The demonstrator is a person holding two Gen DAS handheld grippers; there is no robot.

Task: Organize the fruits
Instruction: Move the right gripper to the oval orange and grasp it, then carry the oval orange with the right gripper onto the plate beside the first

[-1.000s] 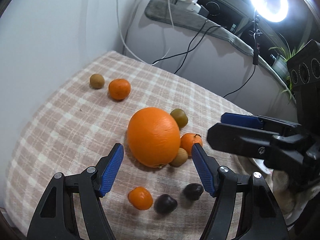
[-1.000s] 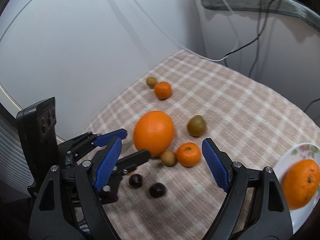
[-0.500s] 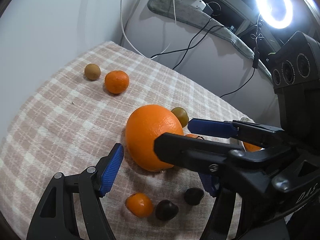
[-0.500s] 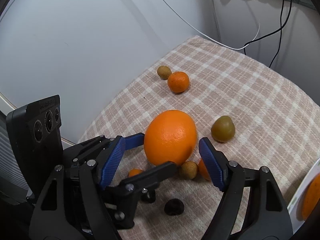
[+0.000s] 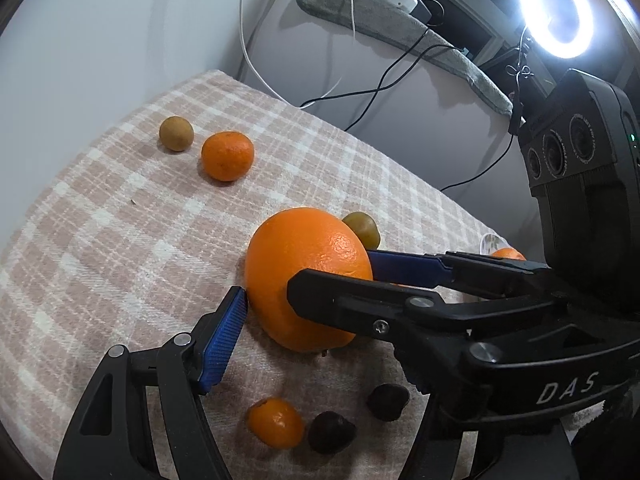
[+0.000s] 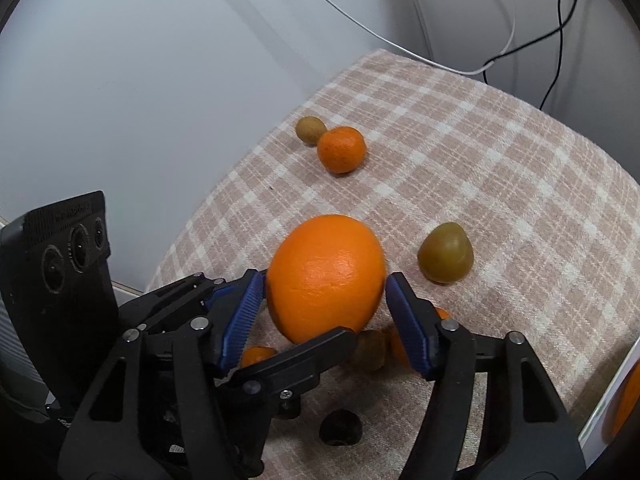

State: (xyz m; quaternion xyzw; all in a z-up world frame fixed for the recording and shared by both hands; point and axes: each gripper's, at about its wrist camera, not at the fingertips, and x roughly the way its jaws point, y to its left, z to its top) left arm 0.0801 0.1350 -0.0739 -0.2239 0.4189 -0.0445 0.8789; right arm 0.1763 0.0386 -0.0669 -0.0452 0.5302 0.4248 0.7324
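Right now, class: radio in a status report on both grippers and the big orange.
Right gripper closing around big orange. Left gripper alongside it too, crowding. Small fruit close underneath.

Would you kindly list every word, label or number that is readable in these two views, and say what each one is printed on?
"DAS": white letters on the black body of the right claw, seen in the left wrist view; more letters may be cut off.
Embossed line across the top of the black camera module on the left claw: too faint to read.
Tiny ring print around the camera lenses: too small to read.
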